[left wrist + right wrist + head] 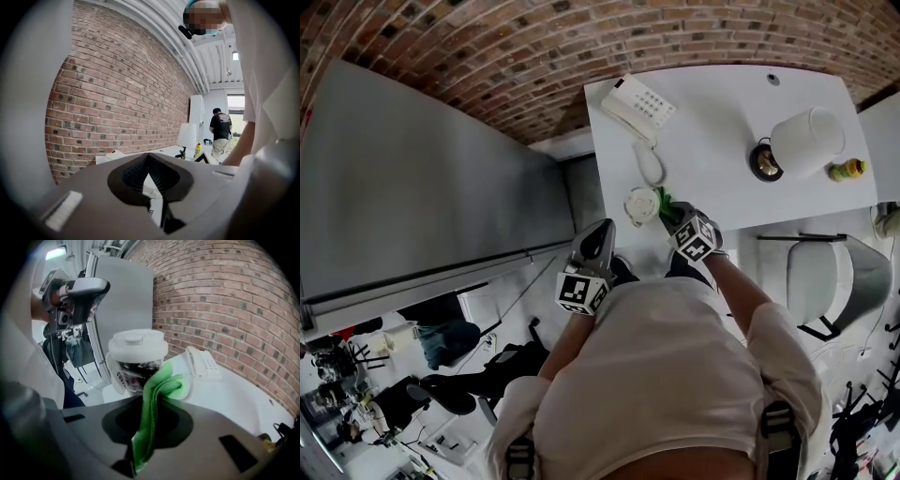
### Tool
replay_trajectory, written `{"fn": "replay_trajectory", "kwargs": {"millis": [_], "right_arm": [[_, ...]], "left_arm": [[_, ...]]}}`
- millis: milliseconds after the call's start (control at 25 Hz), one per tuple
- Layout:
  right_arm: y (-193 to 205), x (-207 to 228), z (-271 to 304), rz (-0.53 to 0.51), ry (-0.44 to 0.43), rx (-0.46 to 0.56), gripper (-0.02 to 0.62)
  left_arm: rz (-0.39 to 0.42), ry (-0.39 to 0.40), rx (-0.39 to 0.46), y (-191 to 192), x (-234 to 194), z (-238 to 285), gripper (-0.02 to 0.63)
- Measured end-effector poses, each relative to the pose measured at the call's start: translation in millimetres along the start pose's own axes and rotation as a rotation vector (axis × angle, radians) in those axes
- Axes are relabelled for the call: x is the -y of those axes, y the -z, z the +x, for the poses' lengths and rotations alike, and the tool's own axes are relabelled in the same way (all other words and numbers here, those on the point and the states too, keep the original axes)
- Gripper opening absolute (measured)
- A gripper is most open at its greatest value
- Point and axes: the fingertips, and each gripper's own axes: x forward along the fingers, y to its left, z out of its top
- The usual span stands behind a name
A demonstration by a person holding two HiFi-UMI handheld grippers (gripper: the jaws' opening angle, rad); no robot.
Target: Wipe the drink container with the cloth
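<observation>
Wiping is judged to be begun but far from finished: the left gripper (596,246) is held off the table edge with its jaws closed on nothing. The cup (641,204) stands unsteadied near the front edge of the table (722,103), and the green cloth (666,202), pinched in the right gripper (673,216), is laid against one side only, so lid and far side are taken as undone. A grey cabinet (412,187) is seen at left and a brick wall (581,47) behind, while a phone (637,105), lamp (806,141) and yellow bottle (848,170) are spread over the white top.

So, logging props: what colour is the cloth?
The cloth is green; clearest in the right gripper view.
</observation>
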Motion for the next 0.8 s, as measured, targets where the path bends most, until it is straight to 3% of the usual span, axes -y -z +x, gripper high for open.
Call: {"fn": "replay_trajectory", "kwargs": {"millis": [320, 800], "right_arm": [[25.8, -2.4, 29.3, 0.007, -0.049, -0.063, 0.041], [49.1, -7.2, 53.3, 0.014, -0.095, -0.123, 0.041]], "left_arm": [[0.001, -0.047, -0.031, 7.4, -6.2, -3.5, 0.011], [0.026, -0.034, -0.002, 1.4, -4.0, -11.6, 0.012]]}}
